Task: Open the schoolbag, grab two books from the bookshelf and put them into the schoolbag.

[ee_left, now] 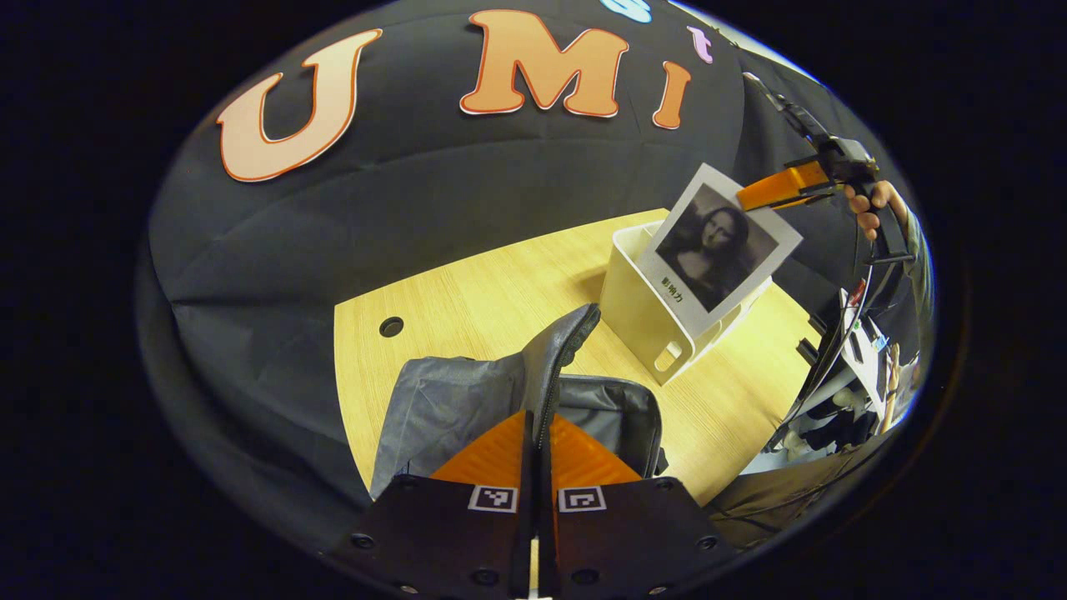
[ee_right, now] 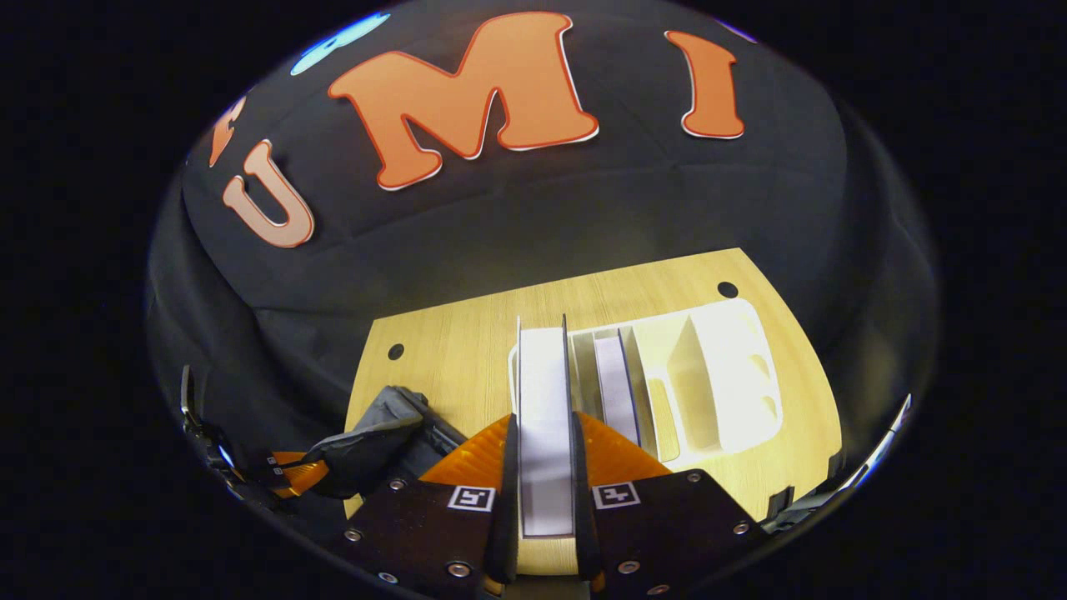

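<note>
Schoolbag [ee_left: 467, 400] lies on the desk [ee_left: 467, 283] near its front edge, grey, with one flap [ee_left: 560, 350] drawn upward. The left gripper [ee_left: 538, 433] is closed on that flap: both fingers press the zipper edge between them and hold the opening up. In the right gripper view the same flap shows raised at the desk's front left corner.

A book [ee_left: 718, 246] with a portrait cover hangs clear above the white bookshelf [ee_left: 646, 321], which stands toward the desk's right edge. The right gripper [ee_right: 546, 433] clamps this book, one finger on each cover, with the page edge facing the camera. A second book [ee_right: 615, 387] stands upright in a slot of the bookshelf, just beside the held one.

Judged step: transfer of a book from bookshelf to schoolbag, with the bag held open. Whether a book already lies inside the bag cannot be told.

The next move calls for carrying the held book across to the bag, aligning it with the opening and lowering it in while the left gripper keeps the flap lifted.
</note>
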